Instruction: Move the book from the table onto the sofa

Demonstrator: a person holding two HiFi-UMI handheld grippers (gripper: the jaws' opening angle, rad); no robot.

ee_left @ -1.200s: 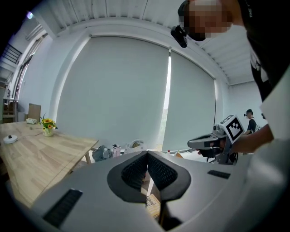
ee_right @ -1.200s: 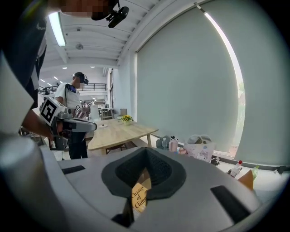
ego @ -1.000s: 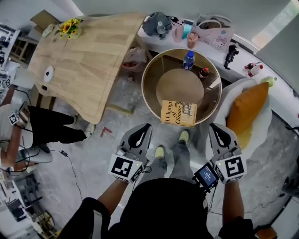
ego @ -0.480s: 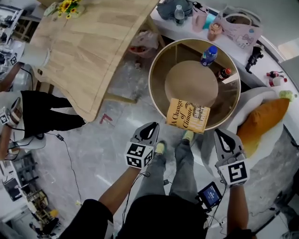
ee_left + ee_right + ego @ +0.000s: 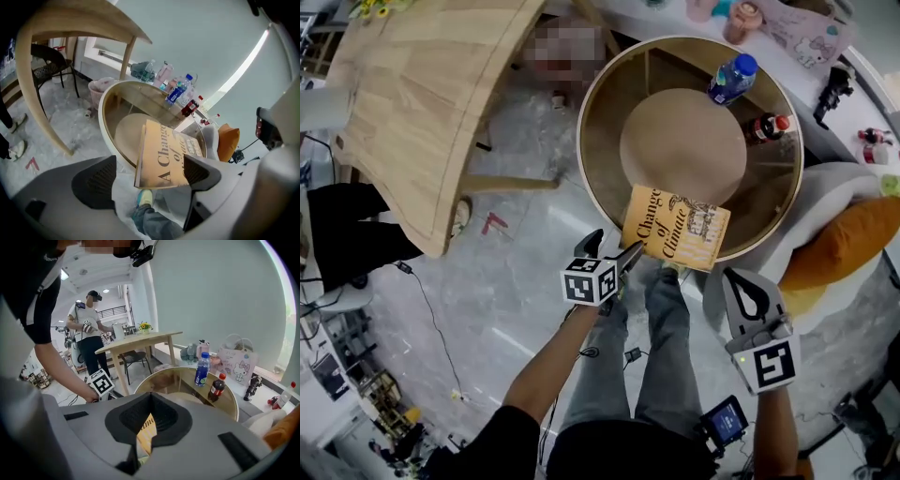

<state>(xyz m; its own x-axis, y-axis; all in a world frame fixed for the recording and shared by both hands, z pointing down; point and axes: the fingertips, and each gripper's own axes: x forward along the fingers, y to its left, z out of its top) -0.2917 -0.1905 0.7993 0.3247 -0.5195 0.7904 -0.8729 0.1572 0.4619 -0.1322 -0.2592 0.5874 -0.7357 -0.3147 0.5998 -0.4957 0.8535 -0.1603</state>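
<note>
The book [image 5: 677, 227] lies cover up on the near rim of the round worktop [image 5: 598, 141], its near edge jutting past the rim above the person's legs. The left hand-held gripper [image 5: 614, 248] is at the worktop's near-left rim, pointing down at the book's near-left corner. Its jaws have just been opening and now stand wide. The book's near edge shows in the gap between them and is not clamped. The right hand-held gripper [image 5: 741, 281] hangs off the worktop's near-right rim, apart from the book, with its jaws together on nothing. On the far side of the worktop stand a blue-capped bottle [image 5: 729, 80] and a dark bottle [image 5: 764, 127] with a red cap. The pale sofa [image 5: 839, 183] curves round the worktop's right side and carries an orange cushion [image 5: 848, 244].
</note>
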